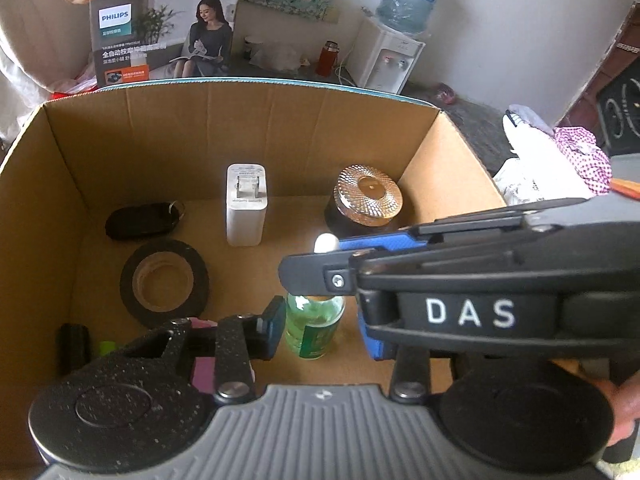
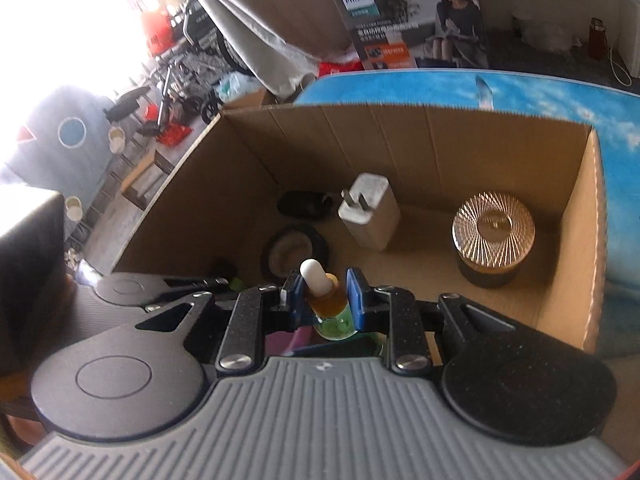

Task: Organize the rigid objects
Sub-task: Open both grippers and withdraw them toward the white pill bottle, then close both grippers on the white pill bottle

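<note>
A small green glass dropper bottle [image 1: 314, 330] with a white bulb stands low inside an open cardboard box [image 1: 132, 128]. My right gripper [image 2: 325, 300] is shut on the bottle's amber neck [image 2: 326, 300]; its black body crosses the left wrist view [image 1: 460, 276]. My left gripper [image 1: 322, 332] is open, its fingers on either side of the bottle's body without closing on it. In the box lie a white charger [image 1: 245, 204], a tape roll [image 1: 164, 278], a black key fob [image 1: 140, 220] and a gold-lidded jar [image 1: 368, 196].
A black cylinder [image 1: 74, 346] and a pink item [image 1: 200, 372] lie near the box's front left. A Philips carton [image 1: 164, 28] stands behind the box, and a water dispenser [image 1: 388, 56] is further back. Cloths [image 1: 560, 156] lie to the right.
</note>
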A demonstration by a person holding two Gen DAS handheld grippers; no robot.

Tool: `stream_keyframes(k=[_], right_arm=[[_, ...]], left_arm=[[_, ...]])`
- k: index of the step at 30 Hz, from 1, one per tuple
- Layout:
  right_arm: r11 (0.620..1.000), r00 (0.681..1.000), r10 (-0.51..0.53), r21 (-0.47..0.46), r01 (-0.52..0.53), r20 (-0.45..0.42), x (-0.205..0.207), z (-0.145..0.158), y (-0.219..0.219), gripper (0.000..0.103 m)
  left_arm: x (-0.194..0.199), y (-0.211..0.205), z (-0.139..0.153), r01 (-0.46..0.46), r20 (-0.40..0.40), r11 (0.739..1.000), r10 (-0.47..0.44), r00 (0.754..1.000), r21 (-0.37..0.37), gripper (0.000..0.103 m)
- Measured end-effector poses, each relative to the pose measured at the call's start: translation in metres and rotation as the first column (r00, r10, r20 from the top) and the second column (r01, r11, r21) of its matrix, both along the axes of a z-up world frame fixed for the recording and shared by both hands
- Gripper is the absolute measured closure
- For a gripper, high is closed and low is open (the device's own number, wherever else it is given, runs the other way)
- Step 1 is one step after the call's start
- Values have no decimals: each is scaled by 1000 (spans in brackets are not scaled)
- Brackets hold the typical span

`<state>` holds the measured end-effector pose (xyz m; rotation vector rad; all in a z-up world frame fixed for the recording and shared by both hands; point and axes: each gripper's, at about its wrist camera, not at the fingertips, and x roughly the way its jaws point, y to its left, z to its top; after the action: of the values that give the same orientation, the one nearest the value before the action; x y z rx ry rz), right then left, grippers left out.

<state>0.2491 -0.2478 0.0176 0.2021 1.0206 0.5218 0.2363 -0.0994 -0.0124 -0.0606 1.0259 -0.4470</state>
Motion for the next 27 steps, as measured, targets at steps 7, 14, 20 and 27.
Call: stream_keyframes(k=[7, 14, 20, 27], right_arm=[[999, 999, -36, 18, 36, 12, -6, 10, -4, 63], [985, 986, -111, 142, 94, 121, -55, 60, -26, 61], [941, 969, -152, 329, 82, 194, -126, 95, -44, 57], [905, 990, -93, 424, 37, 111, -163, 72, -12, 57]], left_arm=[[-26, -3, 24, 25, 108, 1000, -25, 994, -1, 32], [-97, 19, 72, 60, 287, 998, -59, 956, 3, 15], [-168, 56, 88, 26, 383, 997, -51, 922, 69, 9], [-190, 81, 67, -134, 417, 970, 39, 908, 202, 9]])
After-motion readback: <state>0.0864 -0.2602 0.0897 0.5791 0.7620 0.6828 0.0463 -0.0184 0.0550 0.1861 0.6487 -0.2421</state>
